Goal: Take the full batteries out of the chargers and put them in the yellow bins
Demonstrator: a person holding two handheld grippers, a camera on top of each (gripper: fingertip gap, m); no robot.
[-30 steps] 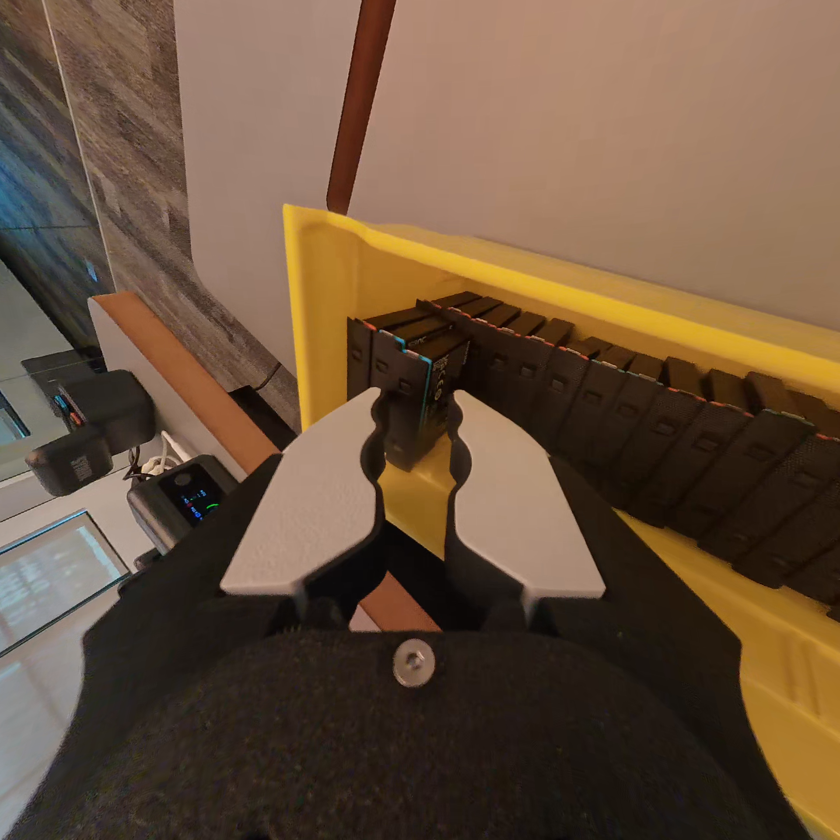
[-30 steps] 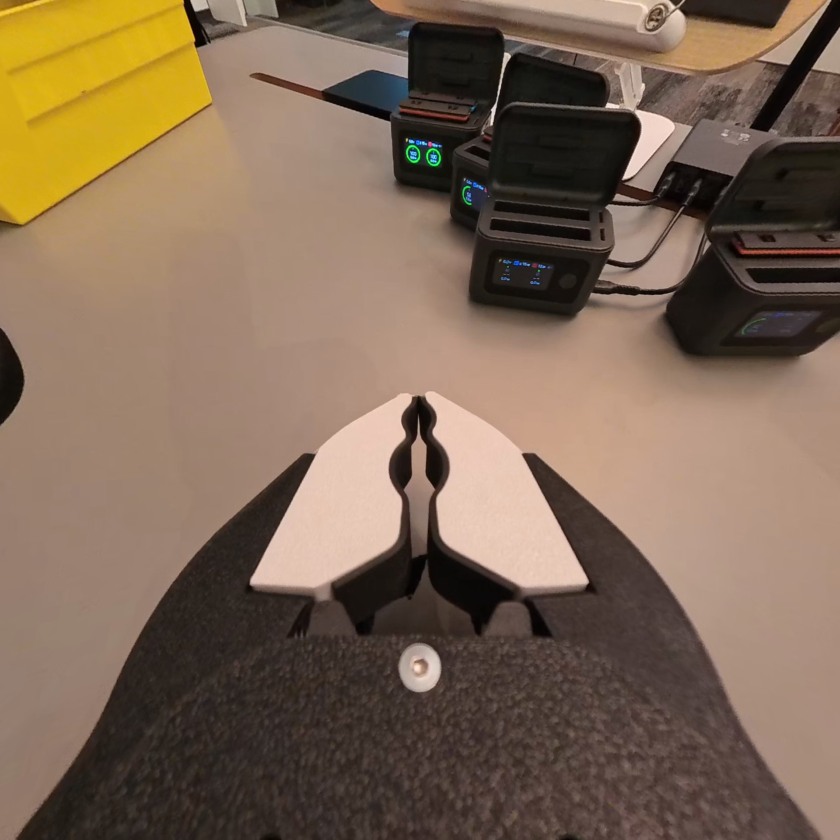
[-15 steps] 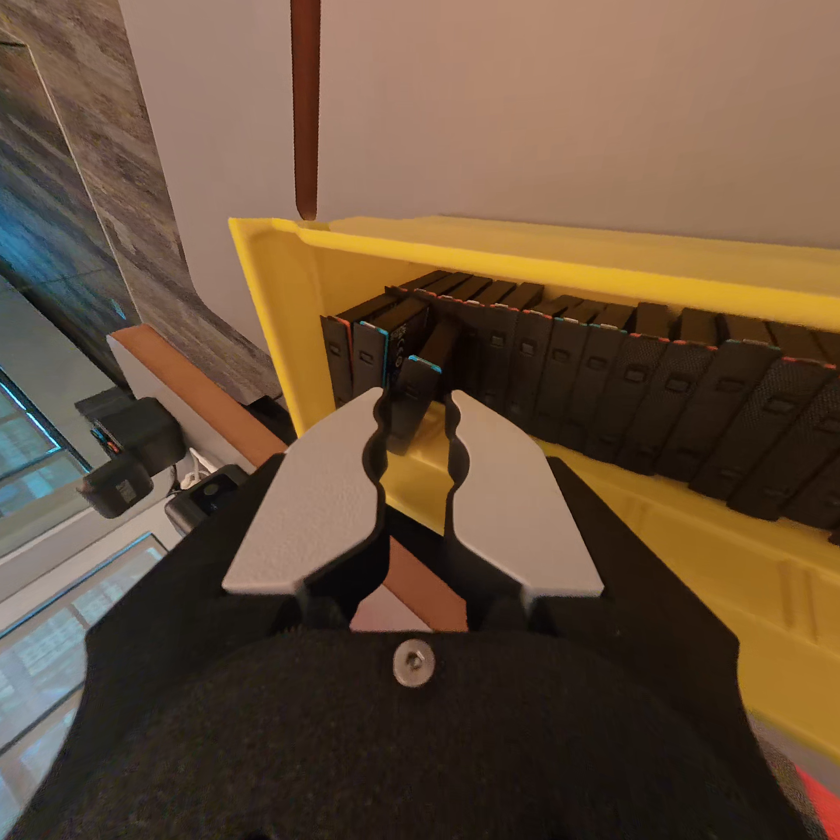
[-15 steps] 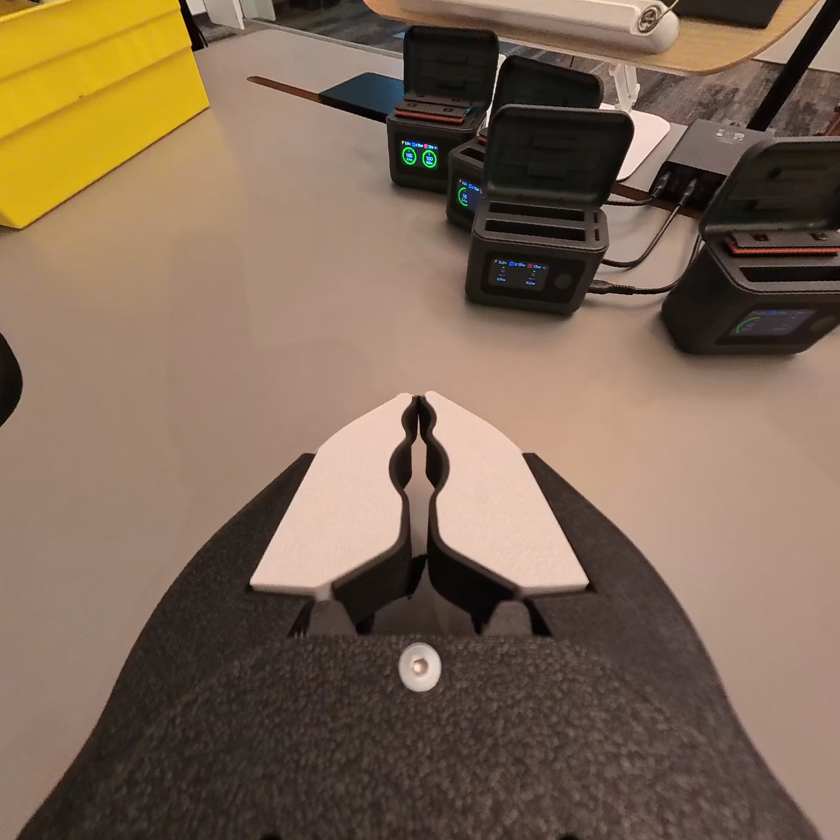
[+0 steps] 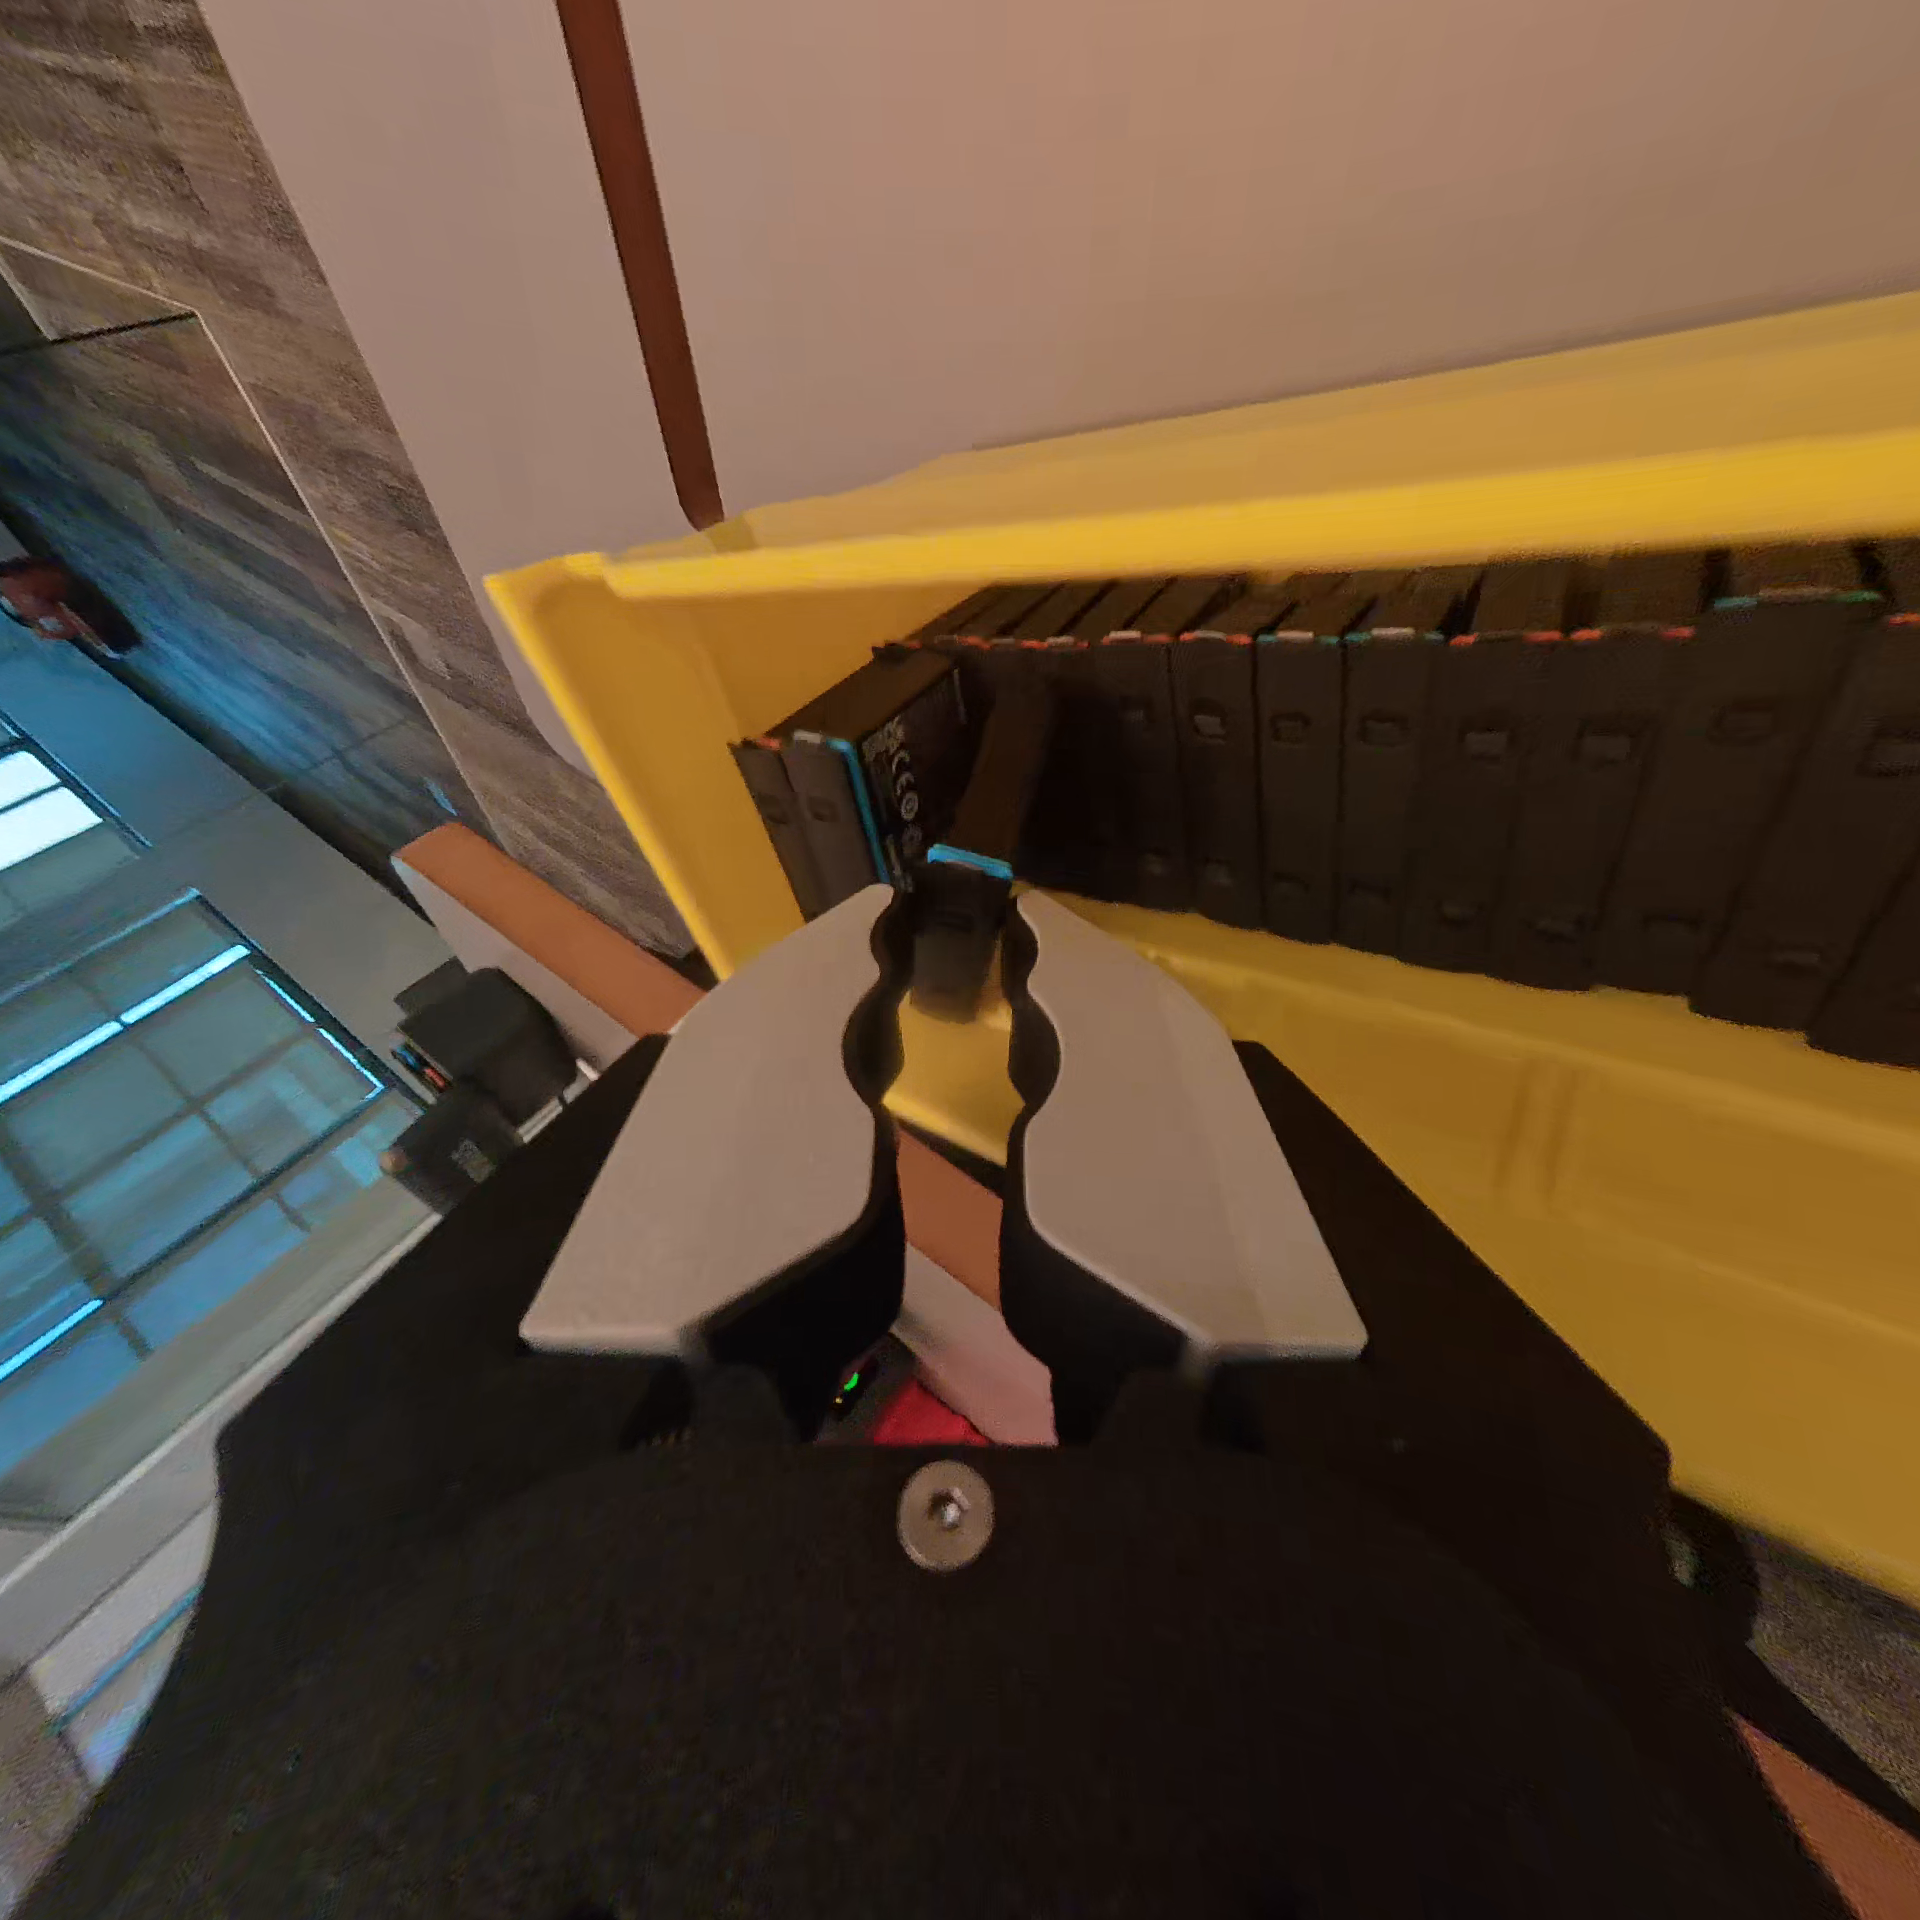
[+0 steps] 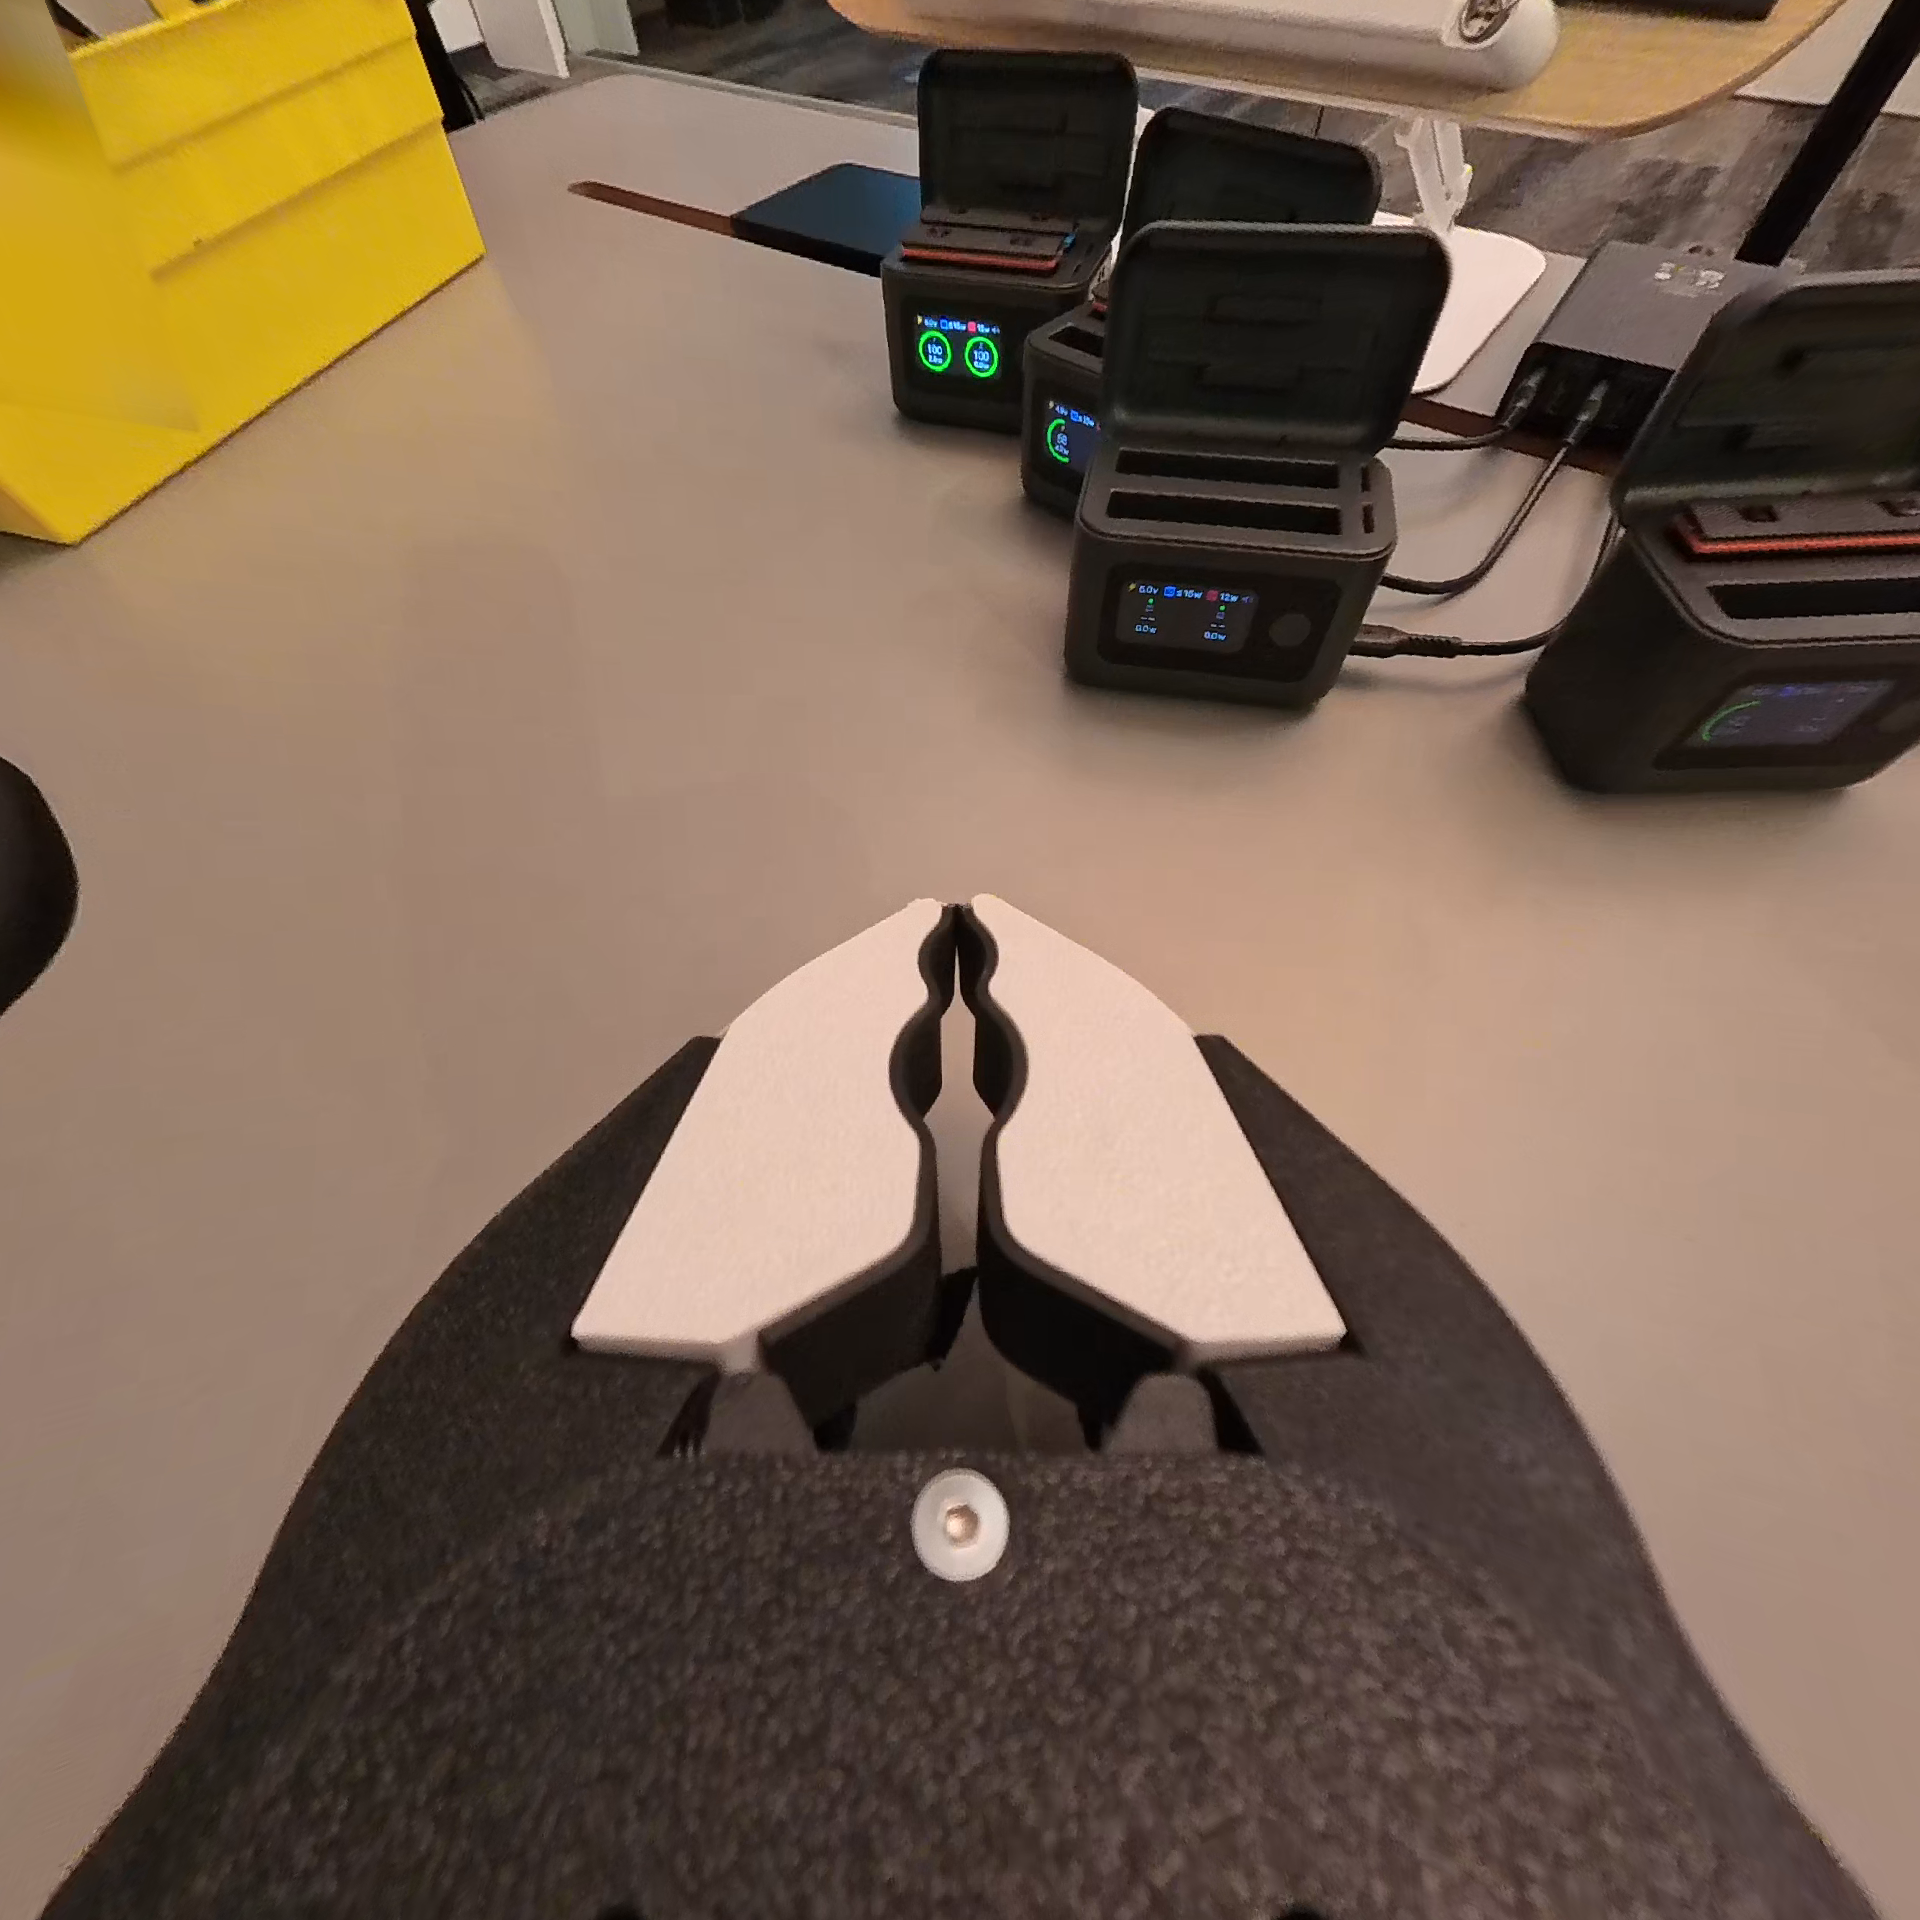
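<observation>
Battery (image 5: 956,940): black with a blue edge, between the left gripper (image 5: 954,914) jaws at the yellow bin (image 5: 1351,1164) beside a row of batteries (image 5: 1455,790).
Left jaws: clamped on it.
Right gripper (image 6: 956,909): jaws together, above the bench (image 6: 520,727).
Chargers (image 6: 1226,582): lids open.

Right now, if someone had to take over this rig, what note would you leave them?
Left claw: at the bin, with a blue-edged battery between its tips. I cannot tell whether it is gripped or just let go.
Right claw: shut, empty, over the table.
Done: a long row of batteries stands in the bin.
Left: the far charger shows two green rings and holds red-edged batteries. The right charger holds one too. The front charger has empty slots.
</observation>
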